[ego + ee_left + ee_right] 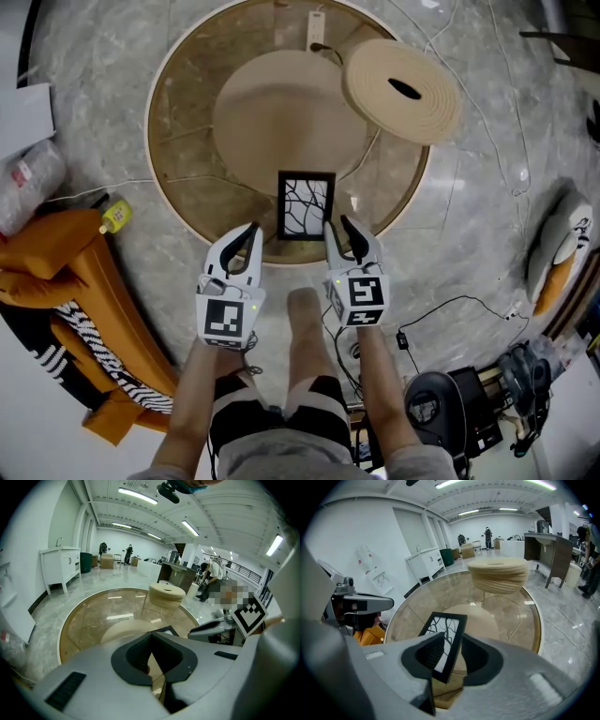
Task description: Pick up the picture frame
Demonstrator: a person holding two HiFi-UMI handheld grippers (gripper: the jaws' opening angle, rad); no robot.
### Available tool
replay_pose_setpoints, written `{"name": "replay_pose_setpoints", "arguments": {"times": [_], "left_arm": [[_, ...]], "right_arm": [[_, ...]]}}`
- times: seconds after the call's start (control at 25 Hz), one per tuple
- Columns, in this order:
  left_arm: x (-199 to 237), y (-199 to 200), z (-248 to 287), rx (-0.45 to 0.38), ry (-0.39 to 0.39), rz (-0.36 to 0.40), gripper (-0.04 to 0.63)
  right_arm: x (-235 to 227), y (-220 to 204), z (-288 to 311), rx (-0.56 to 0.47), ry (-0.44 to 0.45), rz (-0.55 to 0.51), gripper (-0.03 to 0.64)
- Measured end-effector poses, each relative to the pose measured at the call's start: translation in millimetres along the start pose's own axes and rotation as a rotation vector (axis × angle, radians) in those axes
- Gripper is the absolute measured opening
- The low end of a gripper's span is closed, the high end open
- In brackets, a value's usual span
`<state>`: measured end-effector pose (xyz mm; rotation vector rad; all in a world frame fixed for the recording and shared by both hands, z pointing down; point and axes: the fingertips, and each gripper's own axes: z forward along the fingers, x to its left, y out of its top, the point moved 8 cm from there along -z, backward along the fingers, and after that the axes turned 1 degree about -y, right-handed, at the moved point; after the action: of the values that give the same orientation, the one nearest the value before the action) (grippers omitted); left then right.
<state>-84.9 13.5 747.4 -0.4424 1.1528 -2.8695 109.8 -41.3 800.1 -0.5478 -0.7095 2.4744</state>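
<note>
The picture frame (307, 204) is black-edged, with a white picture of dark branches. It sits at the near side of the round glass table (184, 214). In the right gripper view the frame (442, 631) is tilted and its lower right edge reaches in between the jaws. My right gripper (339, 231) (449, 651) is open around that edge, and I cannot tell whether a pad touches it. My left gripper (245, 240) (151, 645) hangs over the table's near rim, left of the frame. It is shut, with nothing between its pads.
A woven beige disc (401, 91) stands at the table's far right on thin wire legs. A beige round base (281, 112) shows under the glass. An orange seat (66, 272) and a yellow bottle (114, 216) lie left. Cables and gear (450, 403) are on the floor at right.
</note>
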Motion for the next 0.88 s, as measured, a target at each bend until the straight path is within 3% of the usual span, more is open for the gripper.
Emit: {"name": "replay_pose_setpoints", "arguments": {"times": [0.16, 0.4, 0.6, 0.88], "left_arm": [[3, -13, 2, 0.002, -0.029, 0.076, 0.017], [4, -26, 5, 0.017, -0.013, 0.042, 0.017], [6, -34, 5, 0.018, -0.011, 0.044, 0.017], [8, -38, 3, 0.014, -0.001, 0.037, 0.017]], "right_arm": [[-1, -8, 11, 0.02, -0.009, 0.028, 0.163], [-4, -20, 27, 0.062, 0.002, 0.047, 0.178], [-4, -27, 35, 0.094, 0.015, 0.059, 0.176], [-2, -28, 37, 0.121, 0.007, 0.054, 0.095]]}}
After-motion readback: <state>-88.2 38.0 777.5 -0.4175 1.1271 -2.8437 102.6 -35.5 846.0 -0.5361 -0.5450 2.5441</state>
